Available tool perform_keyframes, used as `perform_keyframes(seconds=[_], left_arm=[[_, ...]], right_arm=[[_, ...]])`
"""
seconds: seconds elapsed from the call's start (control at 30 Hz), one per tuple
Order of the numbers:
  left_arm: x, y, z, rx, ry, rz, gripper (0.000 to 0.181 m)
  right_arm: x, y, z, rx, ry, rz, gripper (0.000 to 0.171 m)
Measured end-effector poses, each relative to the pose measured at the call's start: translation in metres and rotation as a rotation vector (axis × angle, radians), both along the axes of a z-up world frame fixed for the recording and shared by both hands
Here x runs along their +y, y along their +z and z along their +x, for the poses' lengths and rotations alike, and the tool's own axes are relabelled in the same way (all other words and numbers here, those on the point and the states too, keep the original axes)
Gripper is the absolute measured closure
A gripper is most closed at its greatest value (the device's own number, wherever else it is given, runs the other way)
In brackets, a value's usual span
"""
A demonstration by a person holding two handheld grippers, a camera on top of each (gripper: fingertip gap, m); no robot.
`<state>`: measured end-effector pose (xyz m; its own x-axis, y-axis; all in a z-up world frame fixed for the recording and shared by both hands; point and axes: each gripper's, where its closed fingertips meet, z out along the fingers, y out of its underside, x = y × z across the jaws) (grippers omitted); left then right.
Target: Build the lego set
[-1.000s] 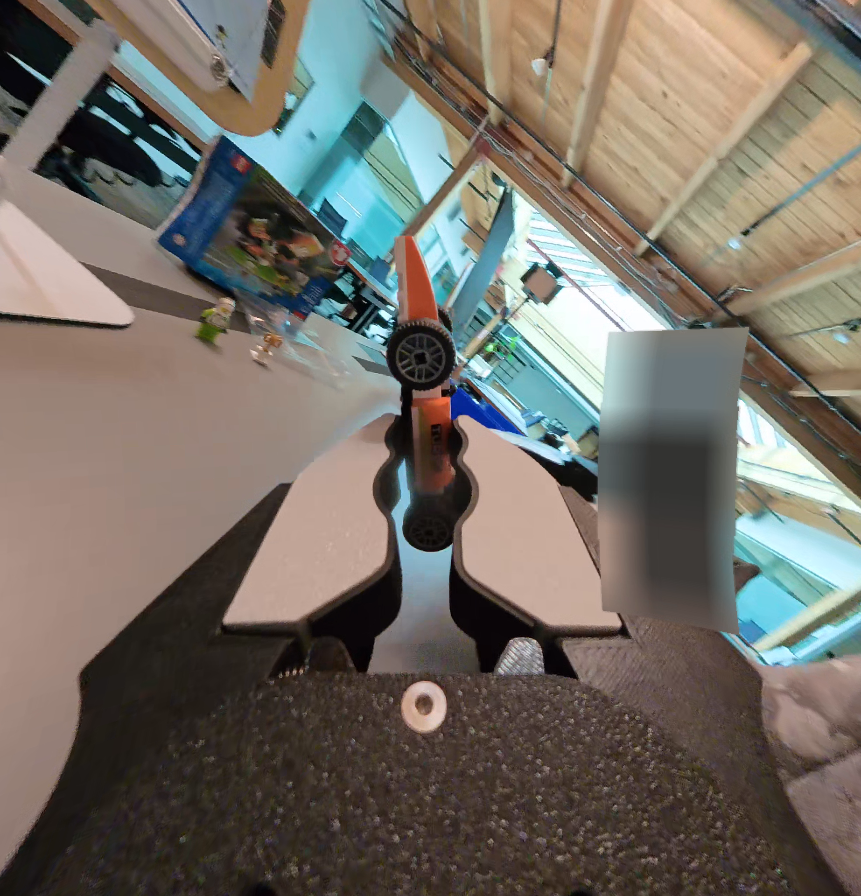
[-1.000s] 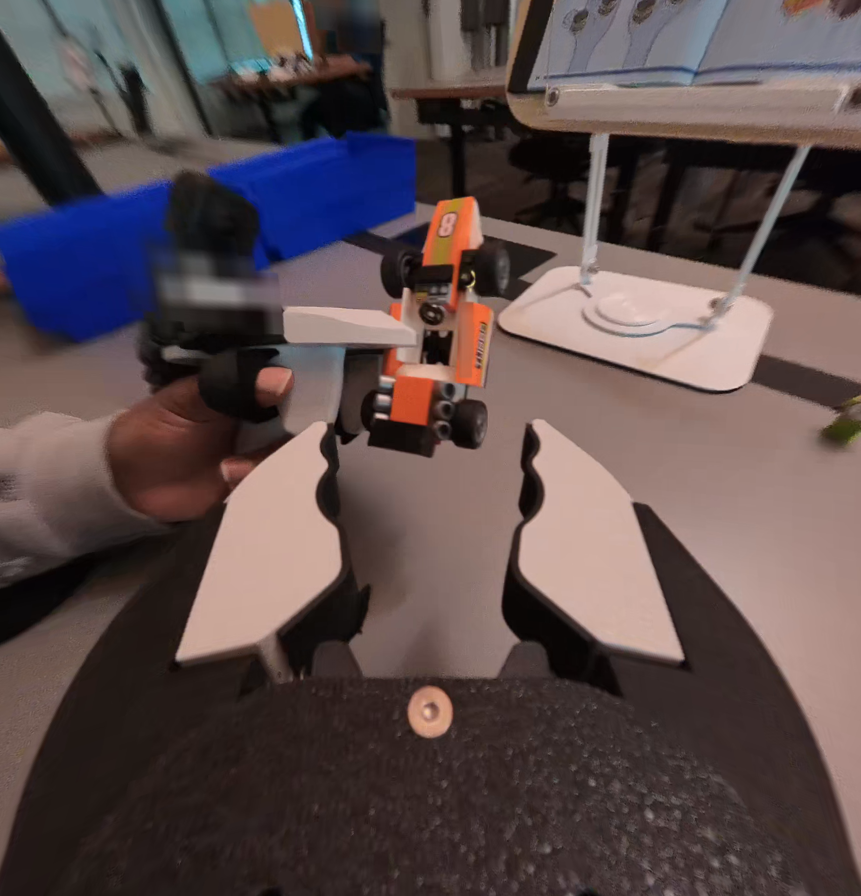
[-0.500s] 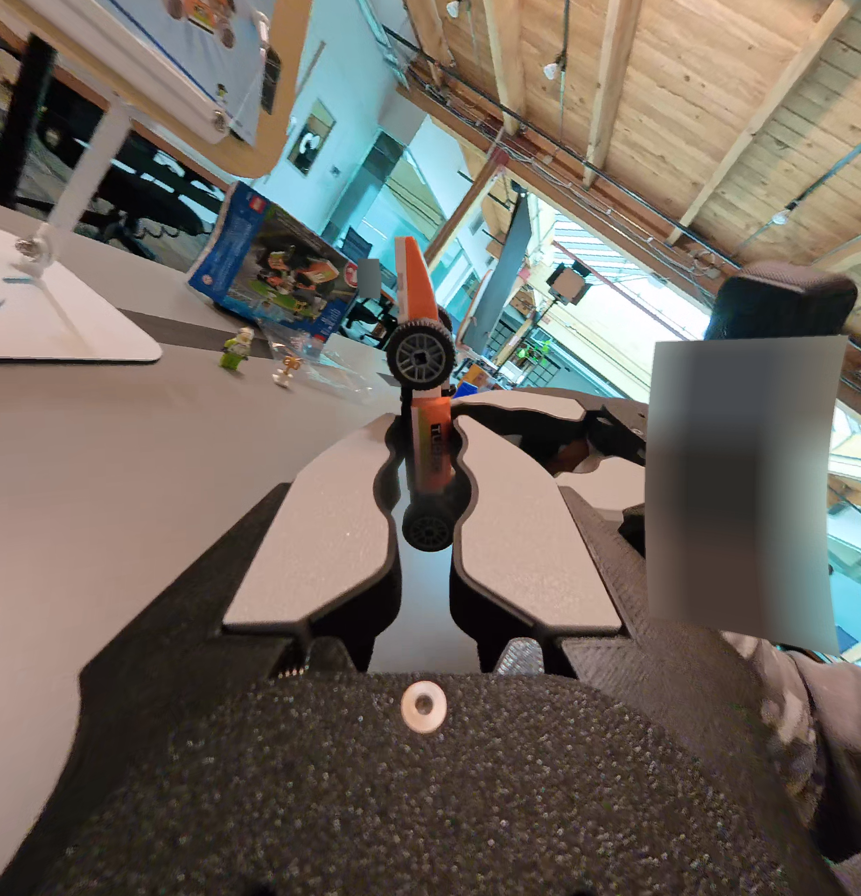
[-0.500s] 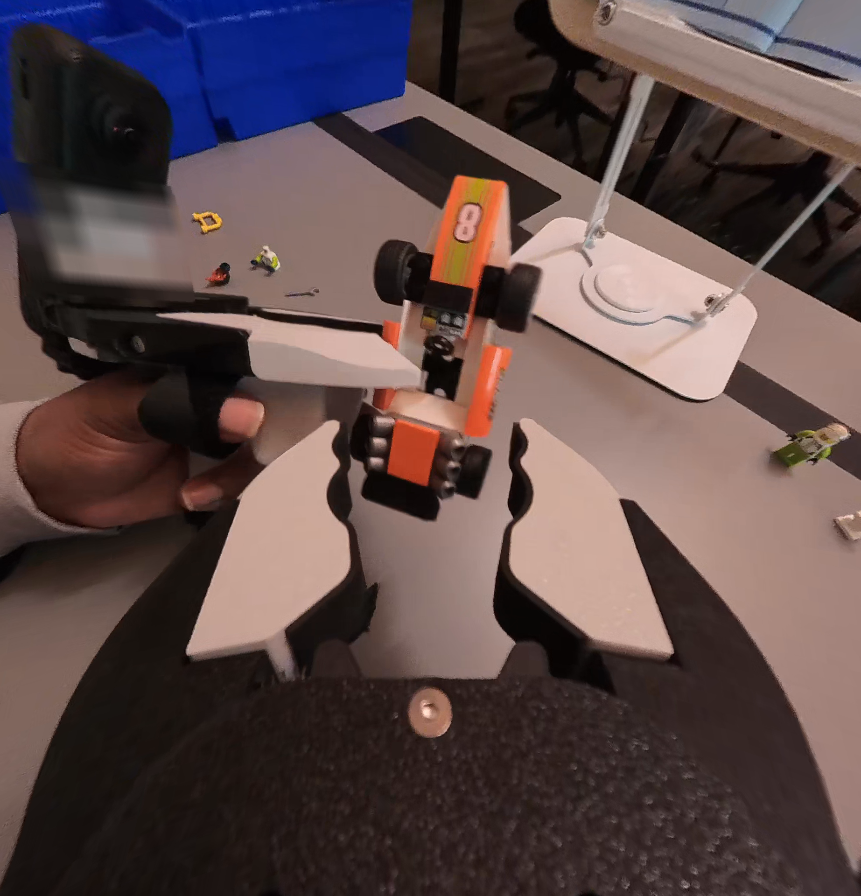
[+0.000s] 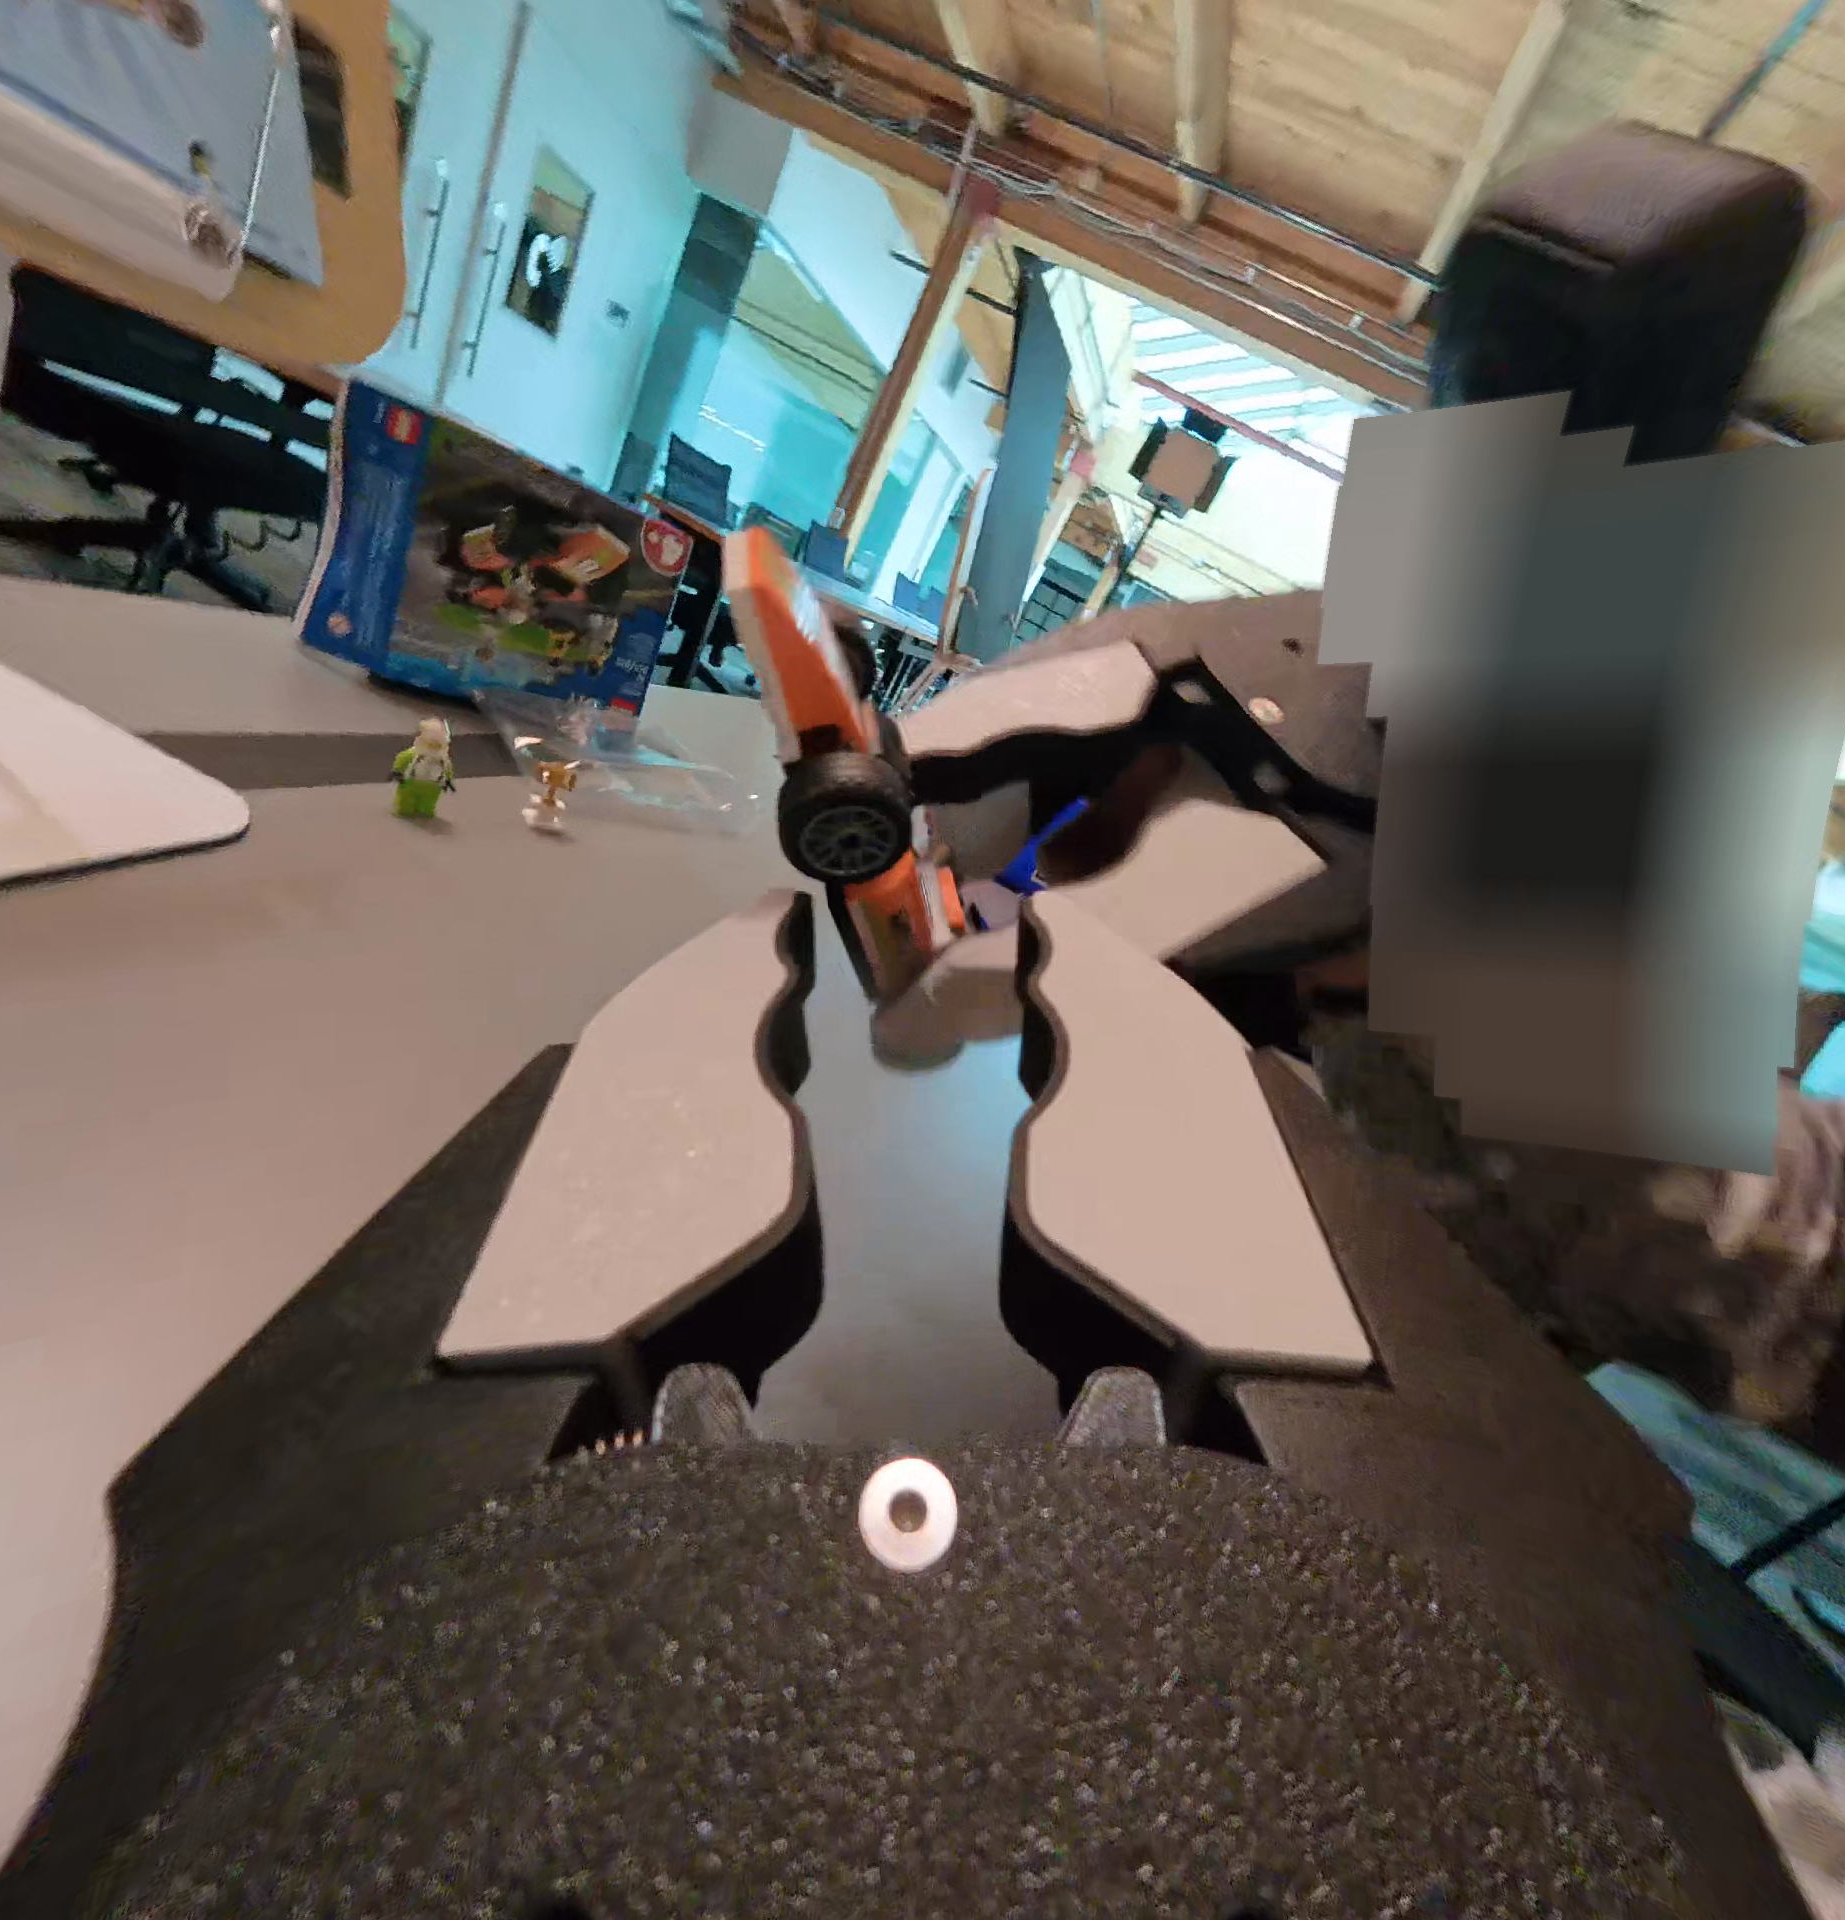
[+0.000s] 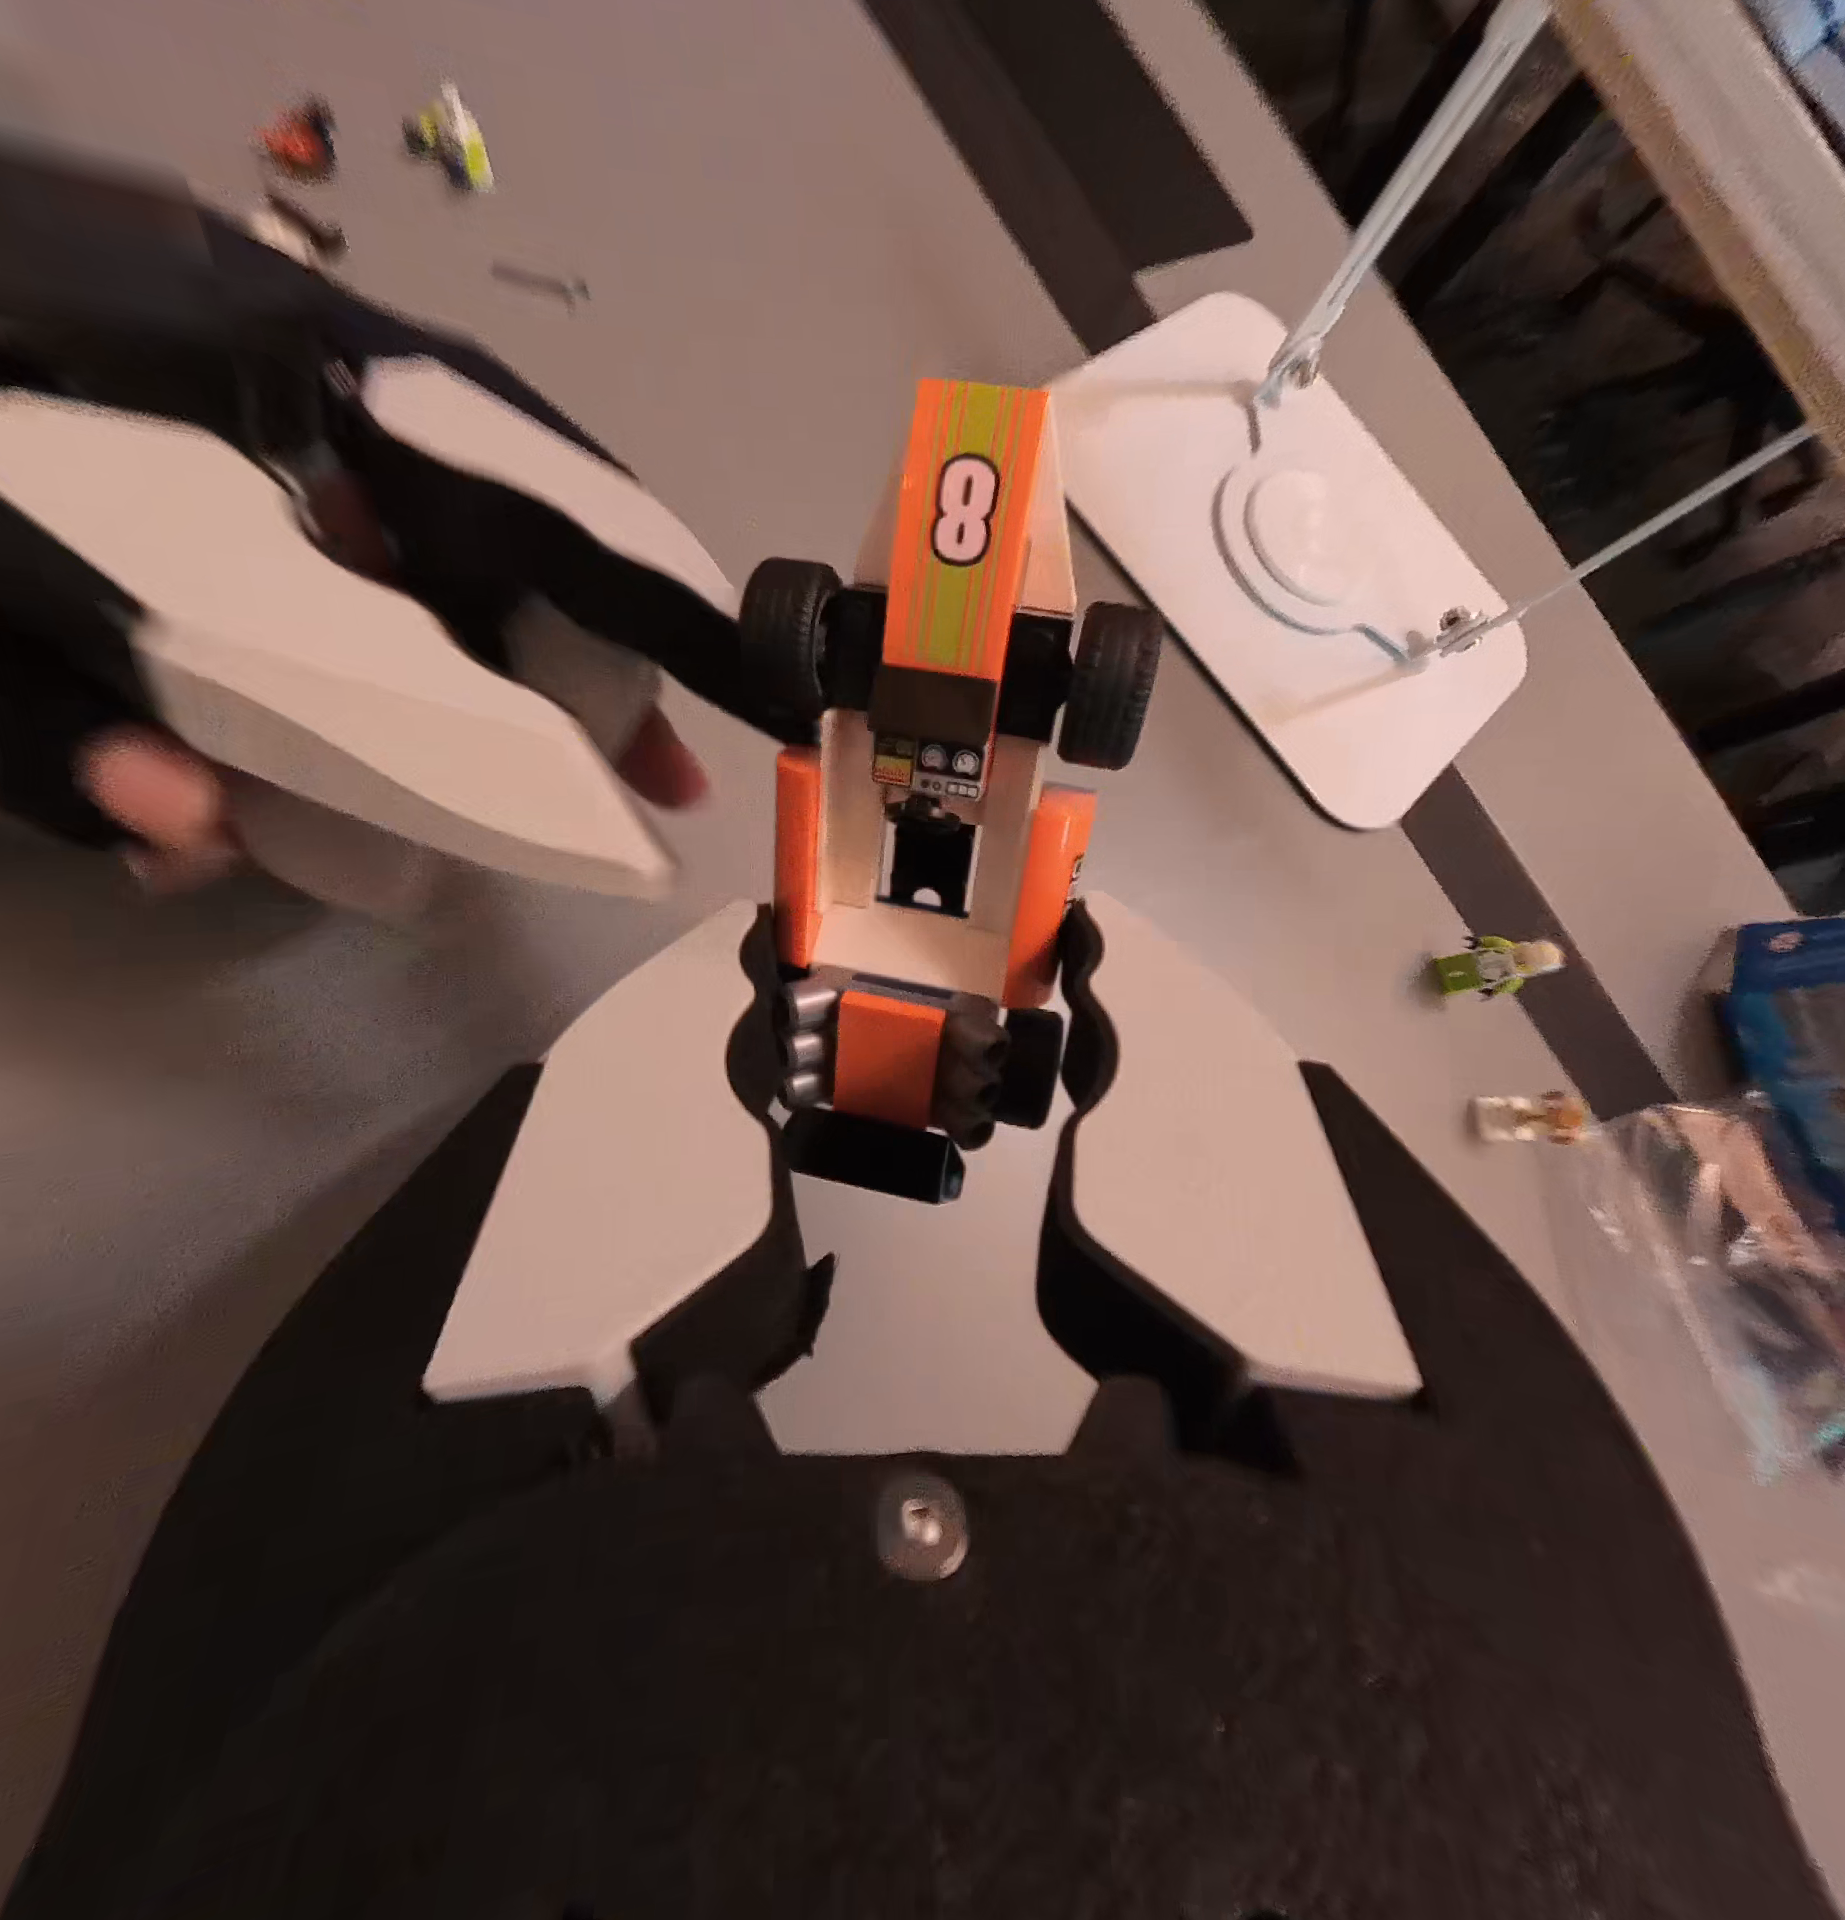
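Observation:
An orange and white lego race car (image 6: pixel 928 790) with black wheels is held in the air above the grey table (image 6: pixel 274 1039). My right gripper (image 6: pixel 913 935) is shut on the car's rear body, with both pads pressed on its orange sides. In the left wrist view the car (image 5: pixel 845 821) leans tilted ahead of my left gripper (image 5: pixel 913 925), which is open with a gap on each side of the car. The right gripper's white fingers (image 5: pixel 1043 686) reach in from the right there. In the right wrist view the left gripper's finger (image 6: pixel 430 707) sits left of the car, apart from it.
A white stand base (image 6: pixel 1302 582) lies beyond the car. A green minifigure (image 5: pixel 419 769), a small trophy piece (image 5: pixel 552 795), a clear plastic bag (image 5: pixel 627 748) and the blue set box (image 5: pixel 482 582) sit further off. Small loose pieces (image 6: pixel 294 145) lie at the far left. Left and right tips are no more than a few centimetres apart. The green minifigure (image 5: pixel 419 769) sits 25 cm or so from the ends of my right fingers. The right camera catches it too, in the right wrist view (image 6: pixel 1492 956).
My right gripper moved in and shut on the car's rear. My left gripper, which held the car by its sides, opened and let it go; the car now tilts in the left view.

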<state>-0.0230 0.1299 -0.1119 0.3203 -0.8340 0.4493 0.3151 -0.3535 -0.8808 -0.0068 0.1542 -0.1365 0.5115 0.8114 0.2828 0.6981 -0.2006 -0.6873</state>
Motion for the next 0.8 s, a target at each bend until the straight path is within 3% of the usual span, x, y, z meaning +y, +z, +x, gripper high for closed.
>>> perform_keyframes(seconds=[0.13,0.27,0.4,0.53,0.8], left_arm=[[0.016,-0.004,-0.027,0.129,-0.007,0.051,0.141],[0.054,-0.02,-0.076,0.311,0.159,0.097,0.153],[0.067,-0.026,-0.099,0.363,0.242,0.094,0.164],[0.072,-0.034,-0.103,0.432,0.27,0.115,0.163],[0.082,-0.051,-0.097,0.489,0.263,0.098,0.163]], right_arm=[[0.008,-0.002,0.019,-0.204,0.268,-0.191,0.118],[-0.009,-0.032,0.02,-0.442,0.51,-0.398,0.118],[-0.033,-0.068,0.006,-0.696,0.764,-0.381,0.118],[-0.041,-0.082,-0.008,-0.812,0.945,-0.34,0.118],[-0.009,-0.109,-0.011,-0.885,1.088,-0.273,0.118]])
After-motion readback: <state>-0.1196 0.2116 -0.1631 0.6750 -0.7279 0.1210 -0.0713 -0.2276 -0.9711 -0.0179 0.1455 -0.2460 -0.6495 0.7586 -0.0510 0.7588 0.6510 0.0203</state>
